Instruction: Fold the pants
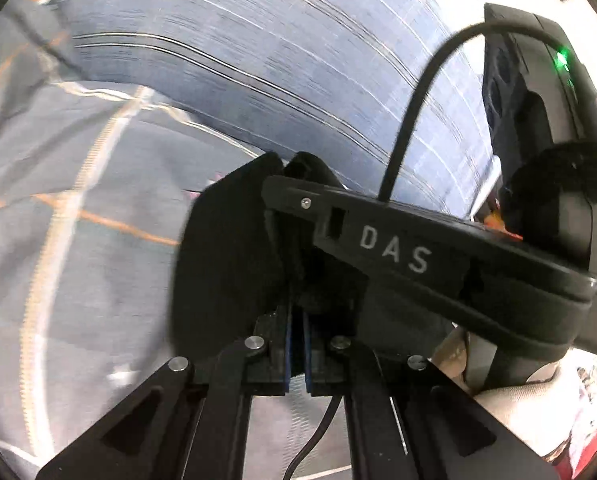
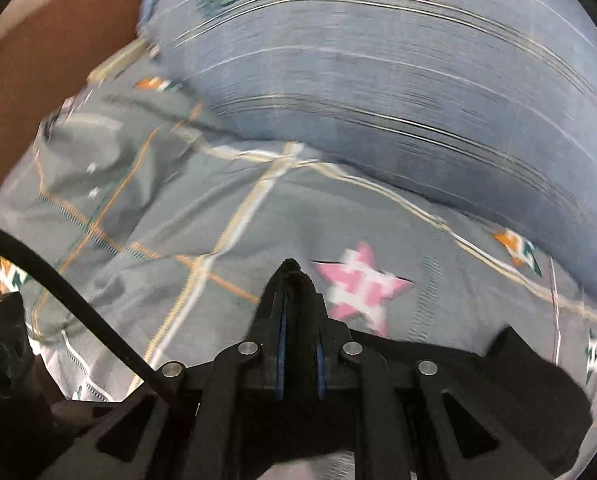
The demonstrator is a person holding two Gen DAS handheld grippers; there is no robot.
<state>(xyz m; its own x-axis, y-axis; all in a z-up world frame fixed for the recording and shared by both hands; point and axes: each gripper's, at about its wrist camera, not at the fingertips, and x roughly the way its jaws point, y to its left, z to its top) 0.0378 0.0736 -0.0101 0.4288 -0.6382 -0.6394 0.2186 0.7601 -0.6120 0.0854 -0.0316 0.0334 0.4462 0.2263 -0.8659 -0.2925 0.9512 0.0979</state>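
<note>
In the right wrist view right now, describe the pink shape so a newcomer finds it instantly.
Start at the grey patterned sheet below the blue striped fabric. Just right of the shut right gripper lies a pink-and-white star, the only pink mark; nearby motifs are orange and green.

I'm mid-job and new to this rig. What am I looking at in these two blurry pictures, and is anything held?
No robot: a person holds a two-finger gripper in each hand, each with a camera looking along its fingers. One picture is from the left gripper, one from the right gripper. Below lies a grey patterned sheet with a pink star and blue striped bedding. Both grippers are shut, each apparently on black cloth, the pants.
</note>
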